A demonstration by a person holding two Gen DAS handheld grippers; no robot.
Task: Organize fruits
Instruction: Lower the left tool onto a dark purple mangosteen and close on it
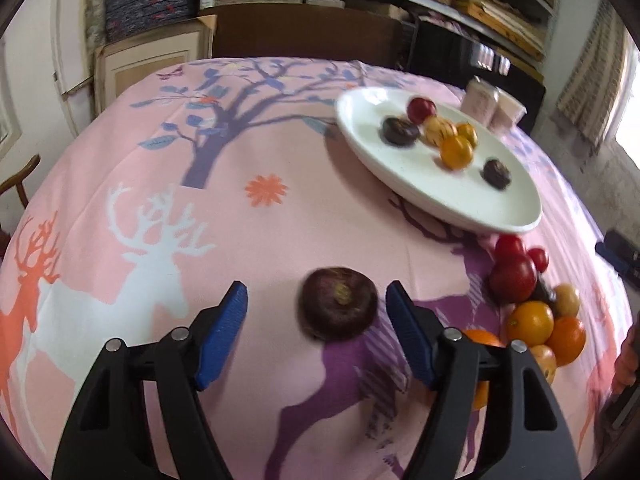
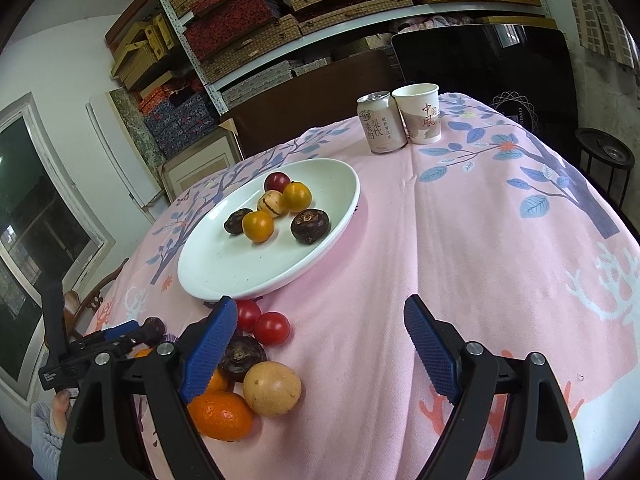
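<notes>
A dark maroon round fruit (image 1: pixel 338 304) lies on the pink cloth between the blue pads of my left gripper (image 1: pixel 316 292). It sits close to the right pad, with a wide gap on the left, so the gripper is open. The white oval plate (image 1: pixel 360 120) (image 2: pixel 224 272) holds several small fruits: dark, orange-yellow, red and pale ones. In front of the plate lies a loose pile of tomatoes (image 2: pixel 272 328), an orange (image 2: pixel 220 416), a tan fruit (image 2: pixel 272 388) and a dark fruit (image 2: pixel 244 356). My right gripper (image 2: pixel 320 320) hangs open over bare cloth just right of that pile.
A drink can (image 2: pixel 380 124) and a paper cup (image 2: pixel 420 116) stand at the table's far edge behind the plate. Shelves of stacked boxes fill the back wall. A wooden chair (image 1: pixel 20 176) stands at the left. A person's sleeve (image 2: pixel 44 432) shows at the lower left.
</notes>
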